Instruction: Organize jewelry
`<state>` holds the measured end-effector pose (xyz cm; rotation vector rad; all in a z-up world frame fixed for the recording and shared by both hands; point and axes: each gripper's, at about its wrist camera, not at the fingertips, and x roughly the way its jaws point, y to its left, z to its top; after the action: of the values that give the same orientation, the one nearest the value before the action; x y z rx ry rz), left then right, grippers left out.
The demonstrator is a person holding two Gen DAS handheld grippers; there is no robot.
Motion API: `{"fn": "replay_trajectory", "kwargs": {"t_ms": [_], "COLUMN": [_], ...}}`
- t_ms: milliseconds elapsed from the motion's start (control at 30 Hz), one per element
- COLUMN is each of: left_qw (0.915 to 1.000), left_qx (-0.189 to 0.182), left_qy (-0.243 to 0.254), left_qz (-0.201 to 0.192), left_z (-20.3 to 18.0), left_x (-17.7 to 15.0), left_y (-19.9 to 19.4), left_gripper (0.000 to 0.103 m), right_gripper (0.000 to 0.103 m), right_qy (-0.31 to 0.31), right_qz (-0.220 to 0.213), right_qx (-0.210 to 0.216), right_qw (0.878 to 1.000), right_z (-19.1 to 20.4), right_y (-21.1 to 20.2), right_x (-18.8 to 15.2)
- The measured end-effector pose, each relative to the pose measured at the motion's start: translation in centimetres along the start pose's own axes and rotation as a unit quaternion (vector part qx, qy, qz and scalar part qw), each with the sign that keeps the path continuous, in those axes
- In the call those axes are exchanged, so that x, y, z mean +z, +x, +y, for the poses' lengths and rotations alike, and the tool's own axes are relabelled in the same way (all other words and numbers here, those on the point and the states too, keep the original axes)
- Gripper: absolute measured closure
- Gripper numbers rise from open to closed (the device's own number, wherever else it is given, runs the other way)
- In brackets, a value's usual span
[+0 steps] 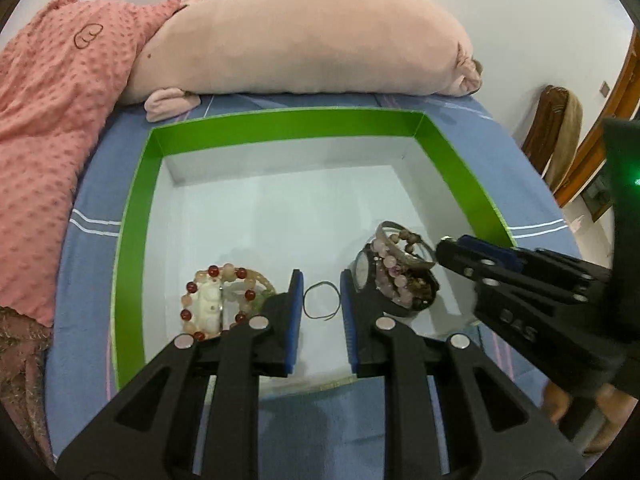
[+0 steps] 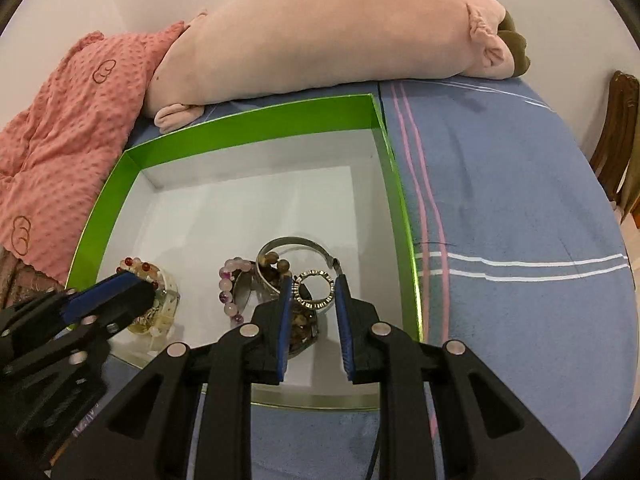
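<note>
A green-rimmed white box (image 1: 132, 216) (image 2: 384, 152) lies on the bed. In the left wrist view my left gripper (image 1: 322, 300) is open, its fingers either side of a thin wire ring (image 1: 322, 300) on the box floor. A red and pale bead bracelet pile (image 1: 220, 300) (image 2: 160, 304) lies left of it. A heap of a watch, purple beads and a metal bangle (image 1: 396, 276) (image 2: 272, 272) lies to the right. My right gripper (image 2: 312, 296) is open, its fingers either side of a toothed silver ring (image 2: 314, 286) on that heap.
A long pink plush pillow (image 1: 304, 40) (image 2: 332, 36) lies behind the box. A pink dotted blanket (image 1: 52, 128) (image 2: 68, 128) is at the left. The blue striped bedsheet (image 2: 520, 220) stretches right. A wooden chair (image 1: 556, 136) stands beyond the bed edge.
</note>
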<state>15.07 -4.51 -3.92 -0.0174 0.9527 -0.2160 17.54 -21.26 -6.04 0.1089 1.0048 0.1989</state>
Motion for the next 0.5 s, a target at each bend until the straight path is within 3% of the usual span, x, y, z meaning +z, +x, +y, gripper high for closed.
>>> {"fn": "replay_trajectory", "kwargs": {"t_ms": [100,200,300,367,433,500], "left_qw": [0.9999,0.9999,0.9993,0.9969,0.9910,0.9867], "left_qx": [0.002,0.008,0.031,0.054,0.088,0.106], "left_qy": [-0.010,-0.005,0.006,0.013,0.023,0.027], "left_qz": [0.009,0.006,-0.023,-0.056,-0.098,-0.121], "left_z": [0.1,0.1,0.1,0.4,0.6,0.8], "left_x": [0.1,0.0,-0.4,-0.9,-2.0,-3.0], "left_y": [1.0,0.8,-1.5,-3.6,-6.6,-8.6], "left_gripper": [0.084,0.079,0.060,0.047,0.040,0.035], "right_gripper": [0.079,0.067,0.063,0.048,0.020,0.010], "right_qy": [-0.010,-0.015,-0.010,-0.010,-0.012,-0.013], "right_qz": [-0.003,-0.010,-0.031,-0.057,-0.087,-0.117], "right_qx": [-0.005,-0.012,-0.012,-0.015,-0.016,-0.020], "right_qw": [1.000,1.000,0.999,0.998,0.996,0.993], "right_z": [0.3,0.5,0.4,0.8,1.3,1.9], "right_y": [0.0,-0.4,-2.2,-4.2,-6.4,-8.5], "right_x": [-0.1,-0.1,0.0,-0.3,-0.8,-1.5]}}
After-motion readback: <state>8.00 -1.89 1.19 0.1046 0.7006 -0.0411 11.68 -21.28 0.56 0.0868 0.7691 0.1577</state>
